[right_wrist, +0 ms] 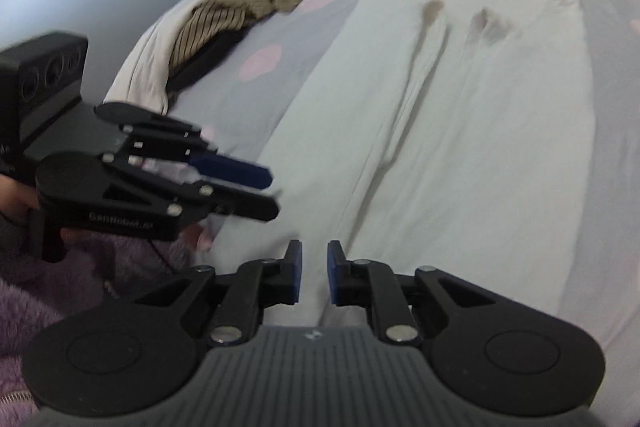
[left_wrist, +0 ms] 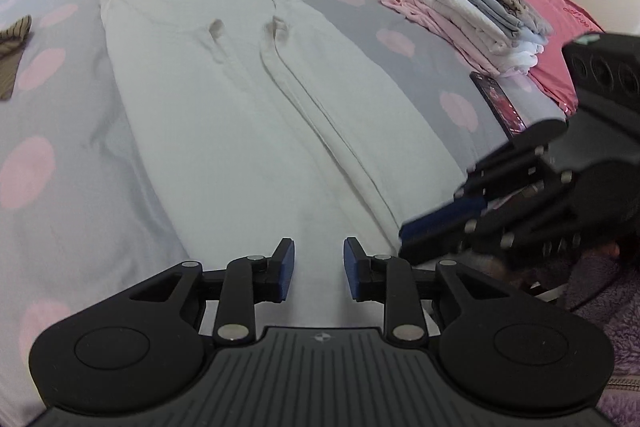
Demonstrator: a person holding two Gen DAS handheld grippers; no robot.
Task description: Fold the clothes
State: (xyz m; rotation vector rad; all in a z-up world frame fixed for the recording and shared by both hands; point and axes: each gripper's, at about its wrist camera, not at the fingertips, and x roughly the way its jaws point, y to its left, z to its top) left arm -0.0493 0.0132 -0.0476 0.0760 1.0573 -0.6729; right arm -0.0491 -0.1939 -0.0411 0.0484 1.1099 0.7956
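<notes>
The long cream cotton garment point(left_wrist: 256, 115) runs lengthwise away from both empty, parted grippers, left gripper point(left_wrist: 319, 269) and right gripper point(right_wrist: 314, 273), at its near hem.

Near hem of the white garment point(left_wrist: 256, 131) is hidden under both tool bodies in both wrist views. Right tool point(left_wrist: 412, 239) is motion-blurred in the left view; its far side runs off the frame edge. Left tool point(right_wrist: 268, 187) is likewise blurred in the right view (logo text unreadable). Phone point(left_wrist: 498, 99) is partly covered by the right tool. Striped garment point(left_wrist: 14, 47) is cut by the left edge. Bottom layers of the folded stack point(left_wrist: 476, 15) are too compressed to separate.
</notes>
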